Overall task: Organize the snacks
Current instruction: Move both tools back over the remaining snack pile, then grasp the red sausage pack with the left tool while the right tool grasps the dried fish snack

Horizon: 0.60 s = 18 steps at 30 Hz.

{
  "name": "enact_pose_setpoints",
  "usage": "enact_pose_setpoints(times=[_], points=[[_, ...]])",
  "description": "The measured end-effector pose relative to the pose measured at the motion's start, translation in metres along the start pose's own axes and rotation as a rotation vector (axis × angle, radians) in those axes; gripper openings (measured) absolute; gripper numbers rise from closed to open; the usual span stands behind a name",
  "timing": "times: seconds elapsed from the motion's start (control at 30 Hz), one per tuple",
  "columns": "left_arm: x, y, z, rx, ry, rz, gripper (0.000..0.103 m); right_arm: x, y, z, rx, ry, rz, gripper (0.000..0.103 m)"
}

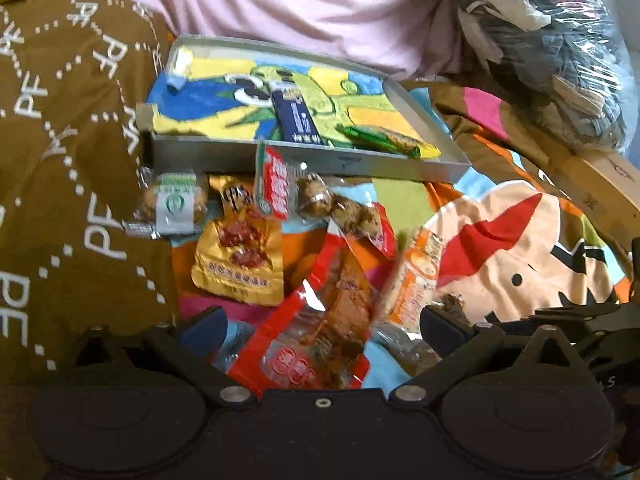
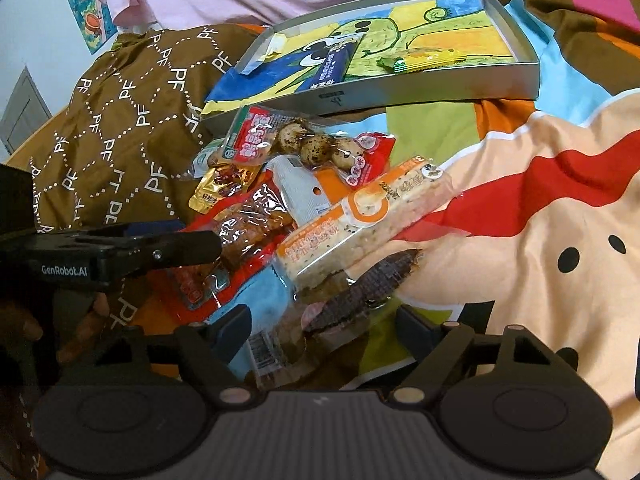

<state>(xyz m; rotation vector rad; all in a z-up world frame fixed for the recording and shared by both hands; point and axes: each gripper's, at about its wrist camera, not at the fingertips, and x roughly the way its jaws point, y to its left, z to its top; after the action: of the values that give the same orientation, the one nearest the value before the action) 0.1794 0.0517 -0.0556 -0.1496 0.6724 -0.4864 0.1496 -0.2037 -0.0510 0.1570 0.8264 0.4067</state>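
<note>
Two packets are already lodged in the shallow grey cardboard tray [image 2: 516,74] at 12 o'clock. Right gripper [image 2: 324,320], jaws wide, straddles the dark-chocolate wafer in clear wrap [image 2: 360,292], unclamped; closing is judged next. Left gripper [image 1: 320,320] gapes empty over the red-edged dried-meat pouch [image 1: 320,320].

Cartoon bedspread [image 2: 540,208], pink sheet [image 1: 320,4], white wall [image 2: 36,40], daylight

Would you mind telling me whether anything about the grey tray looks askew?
Yes: the grey tray sits tilted on rumpled bedding, and its painted paper lining spills over the left corner rather than lying flat inside.
</note>
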Motion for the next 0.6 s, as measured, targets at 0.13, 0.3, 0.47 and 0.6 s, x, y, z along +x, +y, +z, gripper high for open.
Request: enact_pose_setpoints(times=[0.13, 0.3, 0.47, 0.6], points=[[-0.001, 0.0, 0.005, 0.011, -0.034, -0.003, 0.102, 0.0, -0.001, 0.0, 0.006, 0.0, -0.003, 0.084], [0.012, 0.001, 0.007, 0.012, 0.011, -0.043, 0.102, -0.001, 0.0, 0.0, 0.006, -0.006, -0.008, 0.081], [0.018, 0.002, 0.011, -0.036, 0.049, -0.12, 0.101, -0.005, 0.002, -0.001, -0.011, -0.023, -0.011, 0.071], [0.014, 0.001, 0.012, -0.056, 0.051, -0.175, 0.098, -0.008, 0.003, 0.0, -0.011, -0.039, -0.003, 0.064]])
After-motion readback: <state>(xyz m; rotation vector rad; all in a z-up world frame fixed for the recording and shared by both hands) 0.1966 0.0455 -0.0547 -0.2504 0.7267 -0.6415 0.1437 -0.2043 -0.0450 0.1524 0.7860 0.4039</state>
